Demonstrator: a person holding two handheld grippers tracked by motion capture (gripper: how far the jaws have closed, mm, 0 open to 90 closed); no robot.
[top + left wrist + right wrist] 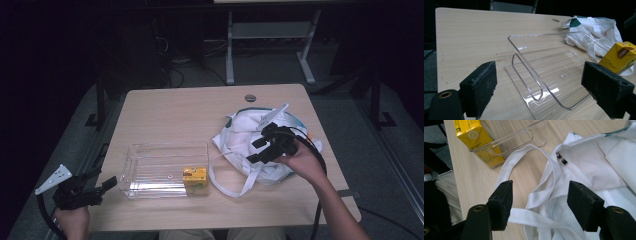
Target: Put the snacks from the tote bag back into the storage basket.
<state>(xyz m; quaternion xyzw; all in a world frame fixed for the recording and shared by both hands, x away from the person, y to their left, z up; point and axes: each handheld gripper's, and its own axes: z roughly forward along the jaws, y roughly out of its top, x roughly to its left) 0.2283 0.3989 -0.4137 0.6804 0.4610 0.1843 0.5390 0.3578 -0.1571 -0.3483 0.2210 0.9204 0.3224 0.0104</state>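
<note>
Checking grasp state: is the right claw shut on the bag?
No. The right claw is open above the white bag, its jaws apart.

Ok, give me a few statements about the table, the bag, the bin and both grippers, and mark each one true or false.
1. The yellow carton stands inside the clear bin. True.
2. The right gripper is clamped on the carton. False: it hangs open over the white bag.
3. The left gripper is open, beside the bin's end. True.
4. The bag lies inside the bin. False: it lies on the table, beside the bin.
</note>
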